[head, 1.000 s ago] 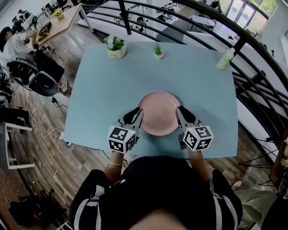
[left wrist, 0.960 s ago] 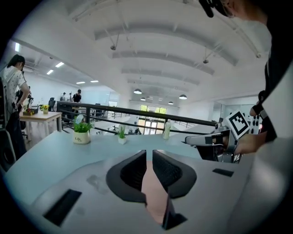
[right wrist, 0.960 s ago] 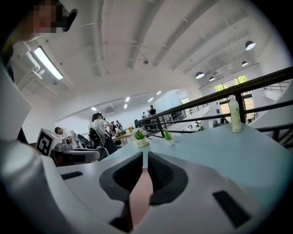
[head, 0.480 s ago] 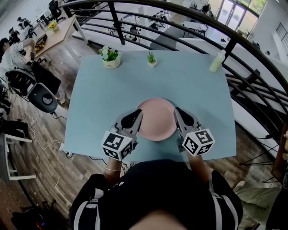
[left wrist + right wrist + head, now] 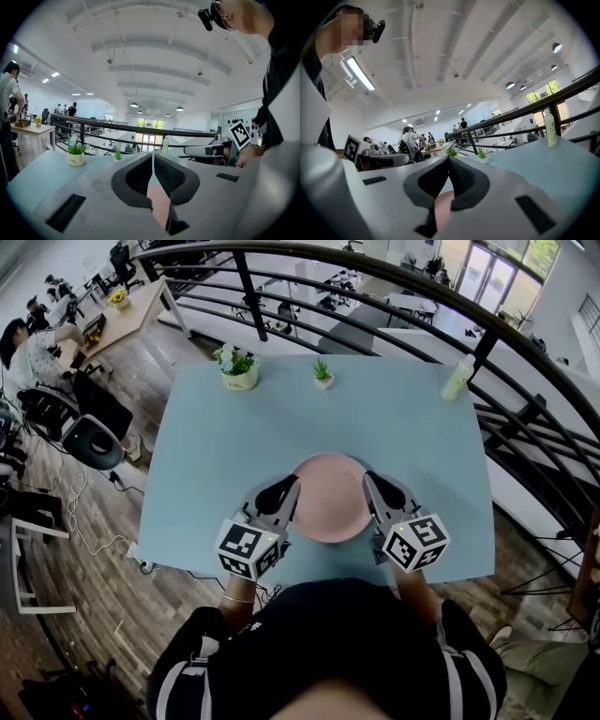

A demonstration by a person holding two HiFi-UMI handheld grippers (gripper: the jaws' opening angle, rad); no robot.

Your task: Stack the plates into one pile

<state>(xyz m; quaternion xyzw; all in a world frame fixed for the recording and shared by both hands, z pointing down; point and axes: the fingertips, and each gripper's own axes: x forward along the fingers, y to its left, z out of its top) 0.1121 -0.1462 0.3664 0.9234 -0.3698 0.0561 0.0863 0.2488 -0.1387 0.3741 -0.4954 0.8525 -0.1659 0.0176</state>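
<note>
The light blue table is spreading out ahead of both grippers and filling most of the head view. A dark railing is curving round its far and right sides, well beyond the gripper tips.

The pink plate is sitting between the two grippers, near the table's front edge, and each gripper is holding one side of it. The left gripper is biting the plate's left rim, its jaws closed down tight, with the pink edge showing between the dark pads. The right gripper is clamping the opposite rim in the same way, jaws pressed together on the pink edge. Whether the plate is touching the table cannot be told.

Far ahead of the left gripper, a white pot of flowers is standing by the table's far edge. A pale green bottle is standing far ahead and to the right of the right gripper. A small green plant is standing straight ahead, between pot and bottle.
</note>
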